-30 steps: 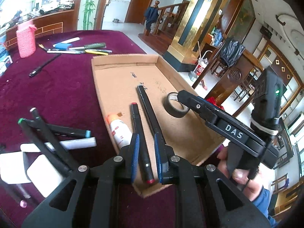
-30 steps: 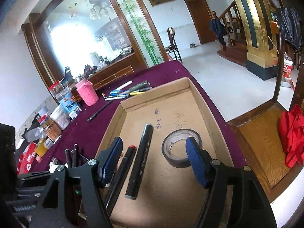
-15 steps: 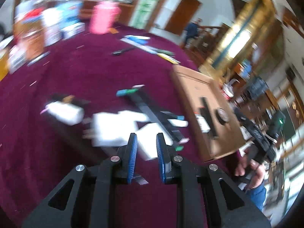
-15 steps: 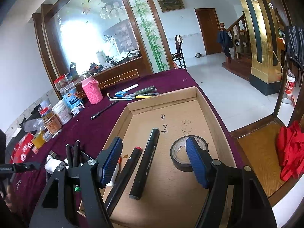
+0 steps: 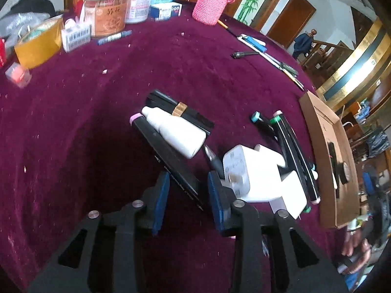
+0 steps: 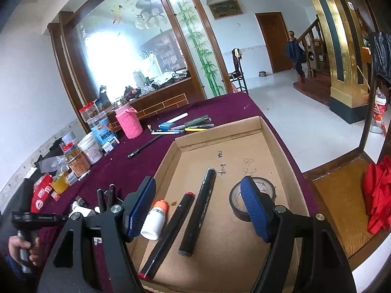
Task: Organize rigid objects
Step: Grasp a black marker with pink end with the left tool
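Observation:
My left gripper [image 5: 187,195] is open and empty, its fingers on either side of a black marker with a pink cap [image 5: 166,156] on the purple cloth. A white bottle [image 5: 174,131] lies across that marker, beside a white charger [image 5: 259,173] and more markers [image 5: 290,146]. My right gripper [image 6: 198,207] is open and empty above the cardboard tray [image 6: 276,146]. The tray holds a red-capped marker [image 6: 168,234], a black marker [image 6: 199,207], an orange-capped bottle [image 6: 156,219] and a black tape roll [image 6: 234,200].
Jars and tubs [image 5: 111,12], a yellow tape roll [image 5: 36,41] and a pink knitted holder [image 5: 211,0] stand at the table's far side. Pens [image 6: 190,127] lie beyond the tray. The table edge drops to the floor right of the tray.
My left gripper has swung left out of the tray to the pile on the cloth, come down over the pink-capped marker, and its jaws have opened wider. The right gripper has barely moved.

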A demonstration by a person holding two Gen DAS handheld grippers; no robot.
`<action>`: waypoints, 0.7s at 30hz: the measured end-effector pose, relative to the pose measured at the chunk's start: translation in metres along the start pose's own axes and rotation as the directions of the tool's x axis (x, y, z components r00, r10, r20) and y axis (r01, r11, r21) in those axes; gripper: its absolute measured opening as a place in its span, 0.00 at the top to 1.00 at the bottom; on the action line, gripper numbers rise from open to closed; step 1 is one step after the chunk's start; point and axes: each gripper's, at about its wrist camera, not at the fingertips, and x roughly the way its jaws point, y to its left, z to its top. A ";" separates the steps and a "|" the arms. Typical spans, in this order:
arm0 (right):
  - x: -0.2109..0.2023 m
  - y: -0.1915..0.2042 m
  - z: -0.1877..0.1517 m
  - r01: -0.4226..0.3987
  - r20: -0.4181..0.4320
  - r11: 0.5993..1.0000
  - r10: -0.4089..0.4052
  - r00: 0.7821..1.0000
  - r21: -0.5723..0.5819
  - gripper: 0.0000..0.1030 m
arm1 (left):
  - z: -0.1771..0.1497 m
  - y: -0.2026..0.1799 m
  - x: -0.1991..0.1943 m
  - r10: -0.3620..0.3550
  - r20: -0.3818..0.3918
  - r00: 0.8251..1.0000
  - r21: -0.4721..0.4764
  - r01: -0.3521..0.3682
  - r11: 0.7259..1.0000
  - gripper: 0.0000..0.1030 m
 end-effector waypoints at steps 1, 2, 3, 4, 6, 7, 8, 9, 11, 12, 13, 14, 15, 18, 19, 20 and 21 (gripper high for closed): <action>0.000 0.001 0.000 -0.005 0.002 1.000 0.005 1.000 -0.001 0.35 | 0.000 -0.001 0.001 0.009 0.012 1.000 0.012 -0.009 1.000 0.71; 0.000 0.002 -0.001 -0.008 0.001 1.000 0.008 1.000 -0.004 0.35 | 0.001 -0.002 0.001 0.015 0.022 1.000 0.026 -0.016 1.000 0.71; 0.000 0.003 -0.001 -0.011 0.000 1.000 0.011 1.000 -0.009 0.35 | 0.000 -0.001 0.002 0.014 0.026 1.000 0.037 -0.015 0.999 0.71; 0.001 0.004 -0.001 -0.013 -0.003 1.000 0.013 1.000 -0.015 0.35 | 0.001 0.000 0.002 0.014 0.028 1.000 0.053 -0.016 0.998 0.71; 0.002 0.008 -0.002 -0.026 -0.009 0.999 0.026 1.000 -0.028 0.35 | -0.002 0.002 -0.001 0.018 0.029 0.999 0.093 -0.020 0.995 0.74; 0.003 0.010 -0.003 -0.044 -0.014 0.998 0.044 0.999 -0.036 0.35 | -0.004 0.006 -0.003 0.016 0.027 1.000 0.105 -0.019 0.994 0.76; 0.004 0.012 -0.003 -0.066 -0.024 0.997 0.066 0.998 -0.038 0.35 | -0.005 0.010 -0.006 0.007 0.020 1.000 0.111 -0.009 0.994 0.77; 0.006 0.014 -0.004 -0.107 -0.045 0.994 0.105 0.993 -0.039 0.35 | -0.007 0.015 -0.009 0.000 0.014 1.000 0.111 -0.001 0.994 0.78; 0.009 0.023 -0.007 -0.168 -0.088 0.985 0.164 0.983 -0.043 0.35 | -0.013 0.029 -0.016 -0.009 0.012 1.000 0.101 0.008 0.995 0.81; 0.010 0.031 -0.009 -0.191 -0.109 0.980 0.184 0.977 -0.055 0.35 | -0.018 0.039 -0.021 -0.030 0.013 0.999 0.098 0.028 0.995 0.82; 0.011 0.043 -0.011 -0.221 -0.137 0.972 0.209 0.968 -0.080 0.35 | -0.021 0.042 -0.024 -0.044 0.015 0.999 0.096 0.042 0.994 0.84; 0.011 0.057 -0.014 -0.260 -0.171 0.959 0.239 0.956 -0.112 0.35 | -0.024 0.050 -0.027 -0.069 0.021 0.997 0.088 0.067 0.994 0.84; 0.012 0.077 -0.017 -0.318 -0.218 0.936 0.282 0.934 -0.153 0.34 | -0.028 0.054 -0.030 -0.088 0.026 0.996 0.082 0.086 0.993 0.85; 0.021 0.132 -0.027 -0.455 -0.368 0.854 0.350 0.861 -0.252 0.34 | -0.029 0.055 -0.031 -0.105 0.037 0.994 0.076 0.102 0.992 0.85; 0.024 0.153 -0.031 -0.484 -0.416 0.820 0.343 0.842 -0.305 0.34 | -0.030 0.053 -0.031 -0.096 0.046 0.994 0.089 0.092 0.992 0.85; 0.030 0.174 -0.035 -0.511 -0.467 0.780 0.323 0.823 -0.362 0.34 | -0.031 0.051 -0.032 -0.091 0.052 0.994 0.098 0.086 0.992 0.84; 0.038 0.193 -0.040 -0.530 -0.515 0.738 0.289 0.807 -0.417 0.34 | -0.032 0.050 -0.032 -0.086 0.059 0.995 0.106 0.080 0.991 0.84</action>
